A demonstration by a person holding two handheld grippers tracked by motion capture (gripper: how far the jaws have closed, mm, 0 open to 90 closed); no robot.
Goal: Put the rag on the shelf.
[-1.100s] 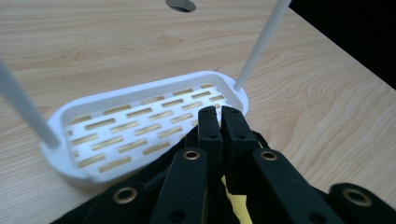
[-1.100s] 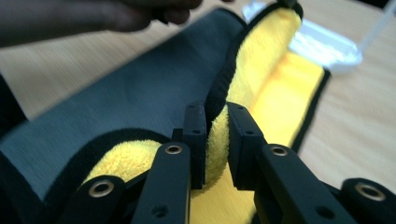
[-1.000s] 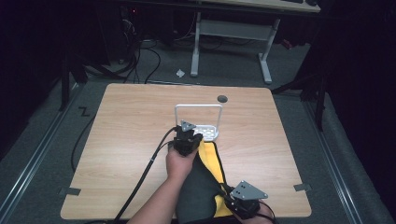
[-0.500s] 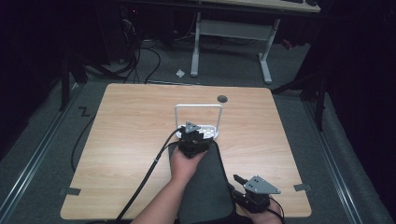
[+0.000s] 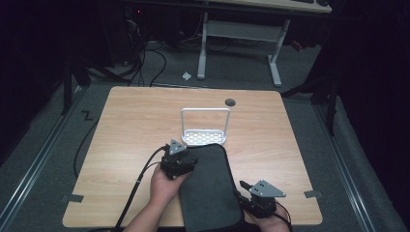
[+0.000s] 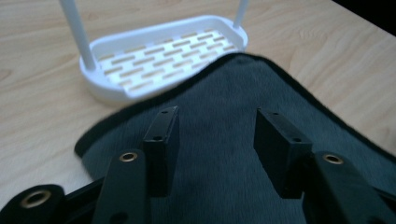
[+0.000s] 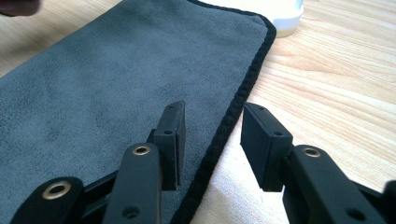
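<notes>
Rack (image 5: pixel 205 126) touching cloth's (image 5: pixel 208 188) far edge

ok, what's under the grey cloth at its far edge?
The grey cloth lies flat on the wooden table. Its far edge overlaps the near rim of the white rack. Whatever else lies beneath the cloth is covered and cannot be seen.

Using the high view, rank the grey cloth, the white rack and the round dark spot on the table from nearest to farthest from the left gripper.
1. Grey cloth: right beside the left gripper, at its jaws.
2. White rack: just beyond, at the cloth's far end.
3. Round dark spot: farthest, near the table's far edge.
</notes>
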